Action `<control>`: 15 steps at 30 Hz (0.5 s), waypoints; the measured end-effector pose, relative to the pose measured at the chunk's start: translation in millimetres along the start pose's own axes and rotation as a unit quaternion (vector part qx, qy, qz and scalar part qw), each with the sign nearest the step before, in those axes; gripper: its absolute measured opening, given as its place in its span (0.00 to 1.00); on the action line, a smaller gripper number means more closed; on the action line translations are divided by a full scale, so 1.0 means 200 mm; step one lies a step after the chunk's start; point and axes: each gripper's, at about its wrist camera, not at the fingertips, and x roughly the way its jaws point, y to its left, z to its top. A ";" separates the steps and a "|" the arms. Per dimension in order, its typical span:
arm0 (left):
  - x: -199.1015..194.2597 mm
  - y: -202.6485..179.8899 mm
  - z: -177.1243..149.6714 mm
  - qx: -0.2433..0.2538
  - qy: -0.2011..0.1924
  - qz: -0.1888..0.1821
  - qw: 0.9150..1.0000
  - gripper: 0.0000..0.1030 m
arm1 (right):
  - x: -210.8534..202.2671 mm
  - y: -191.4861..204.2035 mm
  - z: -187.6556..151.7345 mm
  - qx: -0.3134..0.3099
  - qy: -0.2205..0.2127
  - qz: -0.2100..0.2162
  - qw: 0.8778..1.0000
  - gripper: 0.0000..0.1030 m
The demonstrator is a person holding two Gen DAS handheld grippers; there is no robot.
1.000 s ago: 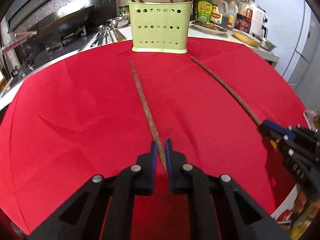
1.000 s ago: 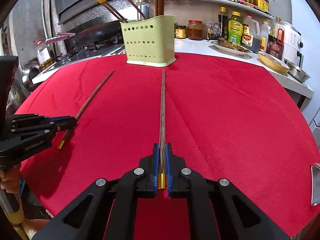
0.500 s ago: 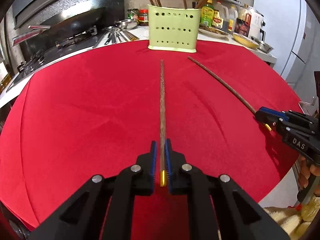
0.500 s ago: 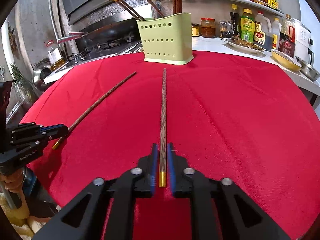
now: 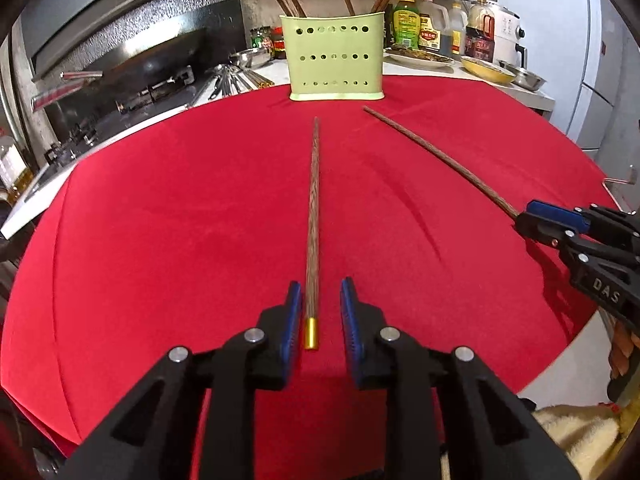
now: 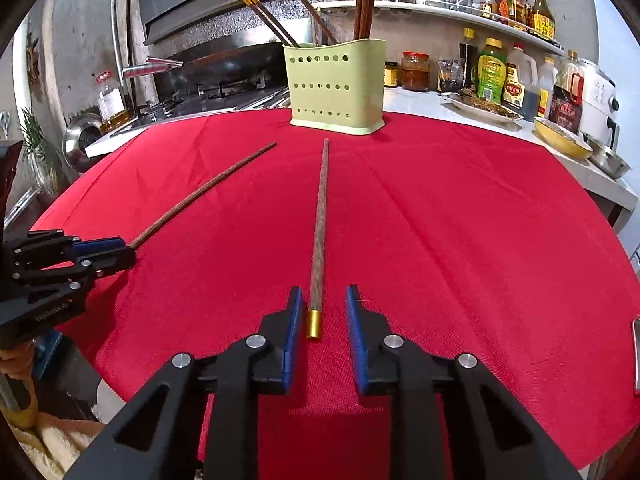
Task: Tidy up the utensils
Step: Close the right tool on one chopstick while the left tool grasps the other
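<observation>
Kitchen behind a red-draped worktop

A red cloth (image 6: pixel 460 220) covers the worktop; behind it a stainless range hood (image 6: pixel 208 4) hangs over a dark wok (image 5: pixel 160 60) on the stove, a wall shelf (image 6: pixel 460 14) carries jars and bottles, and a white counter (image 6: pixel 440 102) holds sauce bottles (image 6: pixel 490 74), a yellow bowl (image 6: pixel 560 136)

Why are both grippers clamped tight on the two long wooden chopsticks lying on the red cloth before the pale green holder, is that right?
Not quite: both are open. The left gripper straddles its long wooden chopstick with gaps either side in the left wrist view; the right gripper likewise. The chopsticks do lie on the red cloth before the pale green holder.
</observation>
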 end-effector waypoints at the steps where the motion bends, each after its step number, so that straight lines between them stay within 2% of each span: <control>1: 0.00 0.00 0.00 0.001 -0.001 0.001 1.000 0.19 | 0.00 0.01 0.00 -0.005 -0.002 -0.005 1.000 0.22; 4: 0.00 -0.01 0.00 0.009 -0.003 0.004 1.000 0.14 | 0.00 0.03 -0.01 -0.013 -0.006 -0.011 1.000 0.19; 6: -0.01 -0.01 -0.01 0.012 -0.003 0.013 1.000 0.07 | -0.01 0.03 -0.01 -0.009 -0.006 -0.008 1.000 0.08; 8: -0.02 -0.01 -0.02 0.012 -0.003 0.012 1.000 0.07 | -0.02 0.02 -0.02 -0.004 -0.007 -0.008 1.000 0.07; 11: -0.03 0.04 -0.02 -0.014 -0.008 -0.009 1.000 0.07 | -0.03 -0.01 -0.02 0.010 -0.006 0.003 1.000 0.07; 15: -0.13 0.08 0.01 -0.030 -0.050 -0.010 0.998 0.07 | -0.09 -0.01 0.01 0.014 -0.027 0.011 0.999 0.07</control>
